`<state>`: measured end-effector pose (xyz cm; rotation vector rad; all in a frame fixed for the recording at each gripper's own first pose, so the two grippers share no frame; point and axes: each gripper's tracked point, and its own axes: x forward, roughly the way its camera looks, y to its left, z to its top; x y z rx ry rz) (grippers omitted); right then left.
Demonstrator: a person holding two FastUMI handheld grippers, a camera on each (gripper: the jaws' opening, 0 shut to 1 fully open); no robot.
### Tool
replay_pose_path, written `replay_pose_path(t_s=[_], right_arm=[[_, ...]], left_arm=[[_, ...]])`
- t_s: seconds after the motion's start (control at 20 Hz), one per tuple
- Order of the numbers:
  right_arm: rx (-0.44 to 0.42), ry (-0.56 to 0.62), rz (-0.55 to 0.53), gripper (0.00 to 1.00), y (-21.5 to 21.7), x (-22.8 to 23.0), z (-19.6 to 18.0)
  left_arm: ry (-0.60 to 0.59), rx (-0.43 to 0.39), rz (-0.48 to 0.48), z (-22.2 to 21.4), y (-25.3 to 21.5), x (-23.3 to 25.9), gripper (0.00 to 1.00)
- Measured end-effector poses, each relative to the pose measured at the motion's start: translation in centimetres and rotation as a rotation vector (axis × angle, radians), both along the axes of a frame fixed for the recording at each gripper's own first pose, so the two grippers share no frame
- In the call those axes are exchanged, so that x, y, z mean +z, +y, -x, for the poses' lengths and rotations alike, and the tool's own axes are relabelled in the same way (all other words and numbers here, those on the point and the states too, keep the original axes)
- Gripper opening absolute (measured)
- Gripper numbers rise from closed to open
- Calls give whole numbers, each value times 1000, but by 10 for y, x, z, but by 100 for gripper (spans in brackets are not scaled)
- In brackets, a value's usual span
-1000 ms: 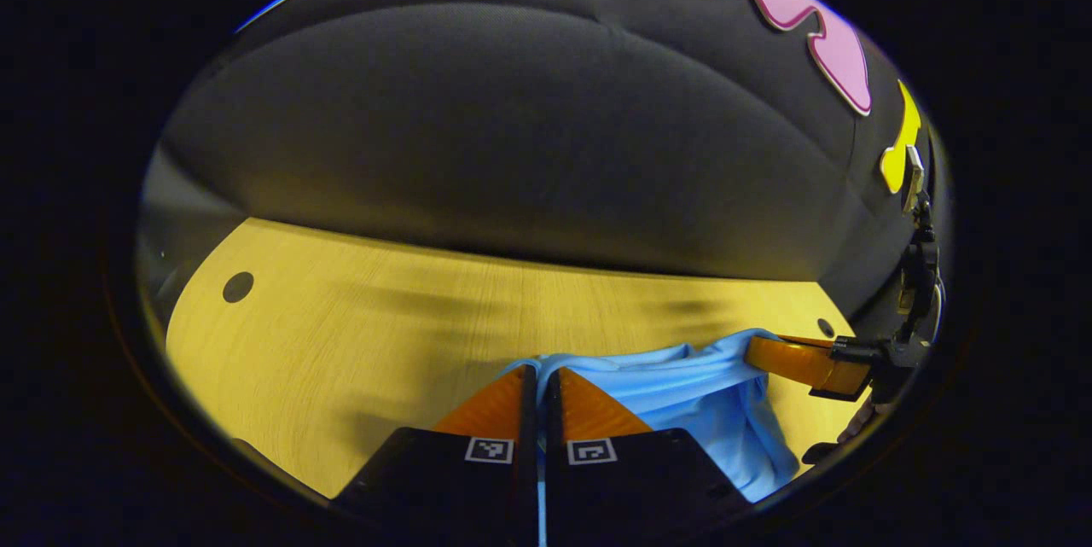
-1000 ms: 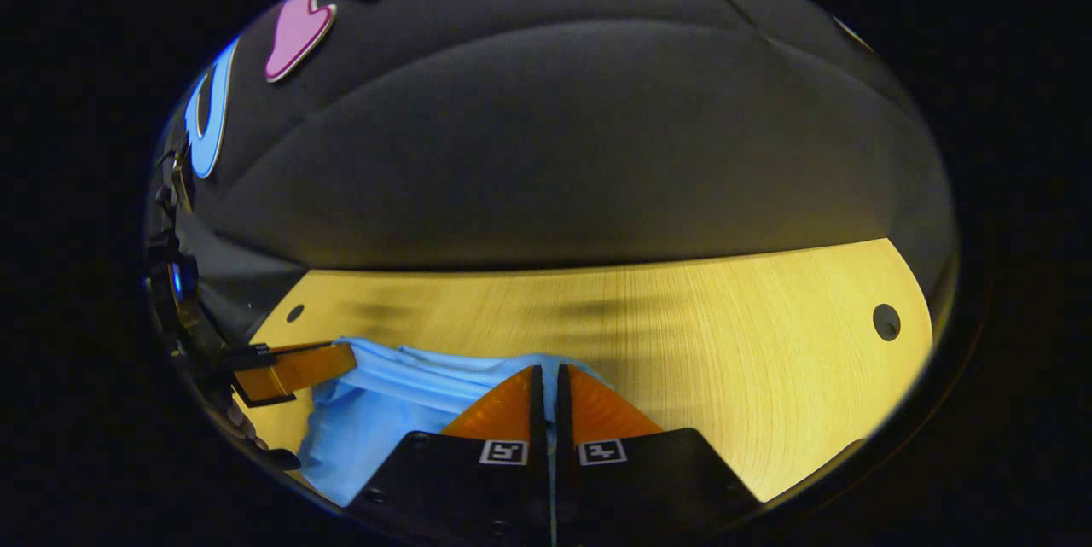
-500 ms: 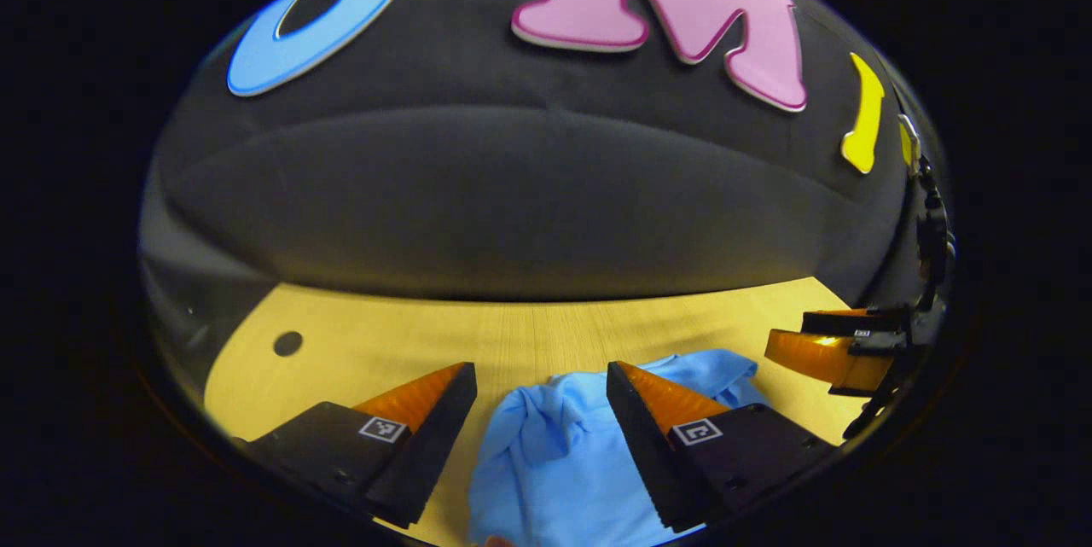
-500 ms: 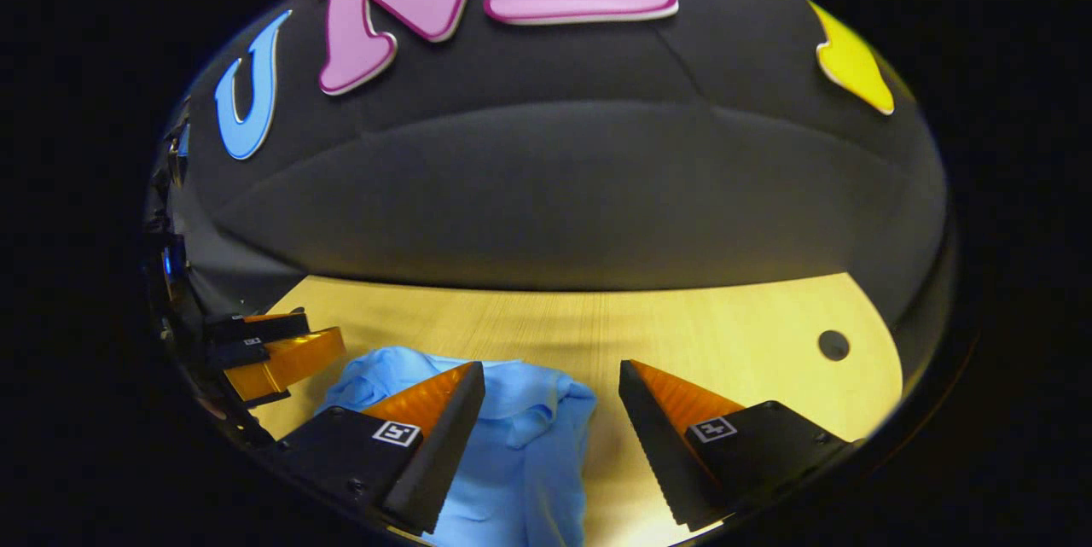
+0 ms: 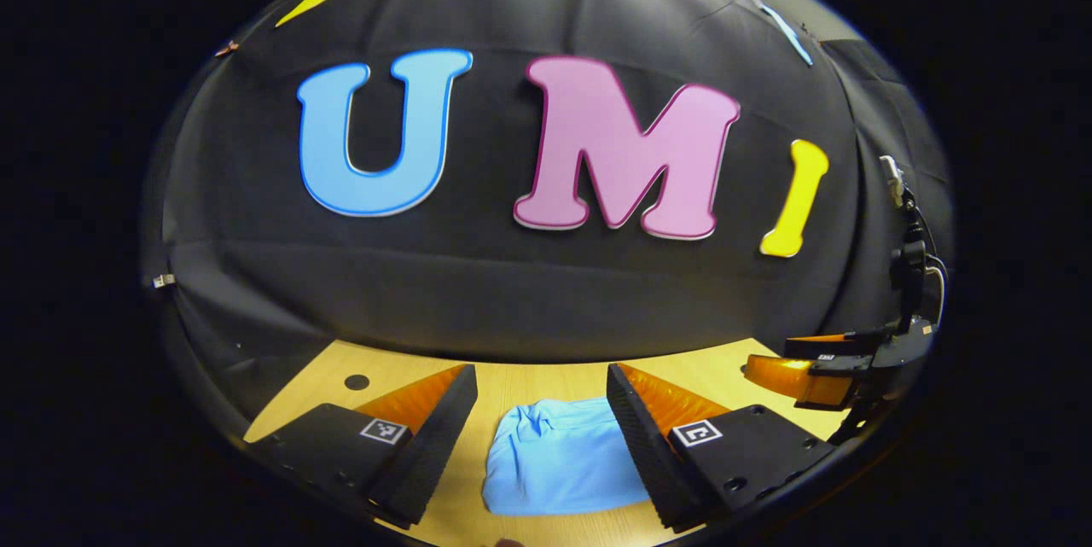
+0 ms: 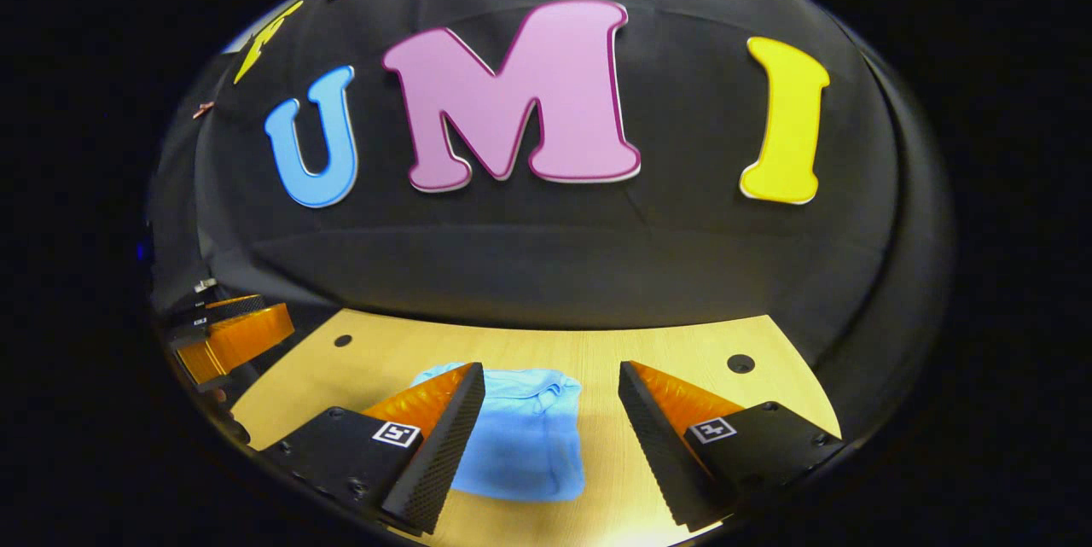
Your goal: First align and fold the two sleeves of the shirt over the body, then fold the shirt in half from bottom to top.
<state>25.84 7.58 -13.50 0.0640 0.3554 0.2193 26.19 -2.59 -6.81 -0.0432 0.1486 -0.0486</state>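
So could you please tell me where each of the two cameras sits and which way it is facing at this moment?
Left gripper view: rides on the left gripper, looking forward over the wooden table at the folded blue shirt and the booth wall; its own open jaws show below, and the right gripper at the right edge.
Right gripper view: rides on the right gripper, facing the same wall; its open jaws show below, and the left gripper at the left edge.
Shared: shirt, table, wall.
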Motion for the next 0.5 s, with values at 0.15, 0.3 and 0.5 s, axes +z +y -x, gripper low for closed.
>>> replay_pose_path(t_s=[0.15,0.3,0.5], right_arm=[[-5,-57,5,98,-1,50,60],[-1,-130,-9,98,-2,95,133],[-21,-183,-10,97,-17,120,205]], left_arm=[[-40,-18,-2,68,-12,29,97],[-72,-48,-51,159,-27,51,97],[-117,-49,-21,241,-44,64,97]])
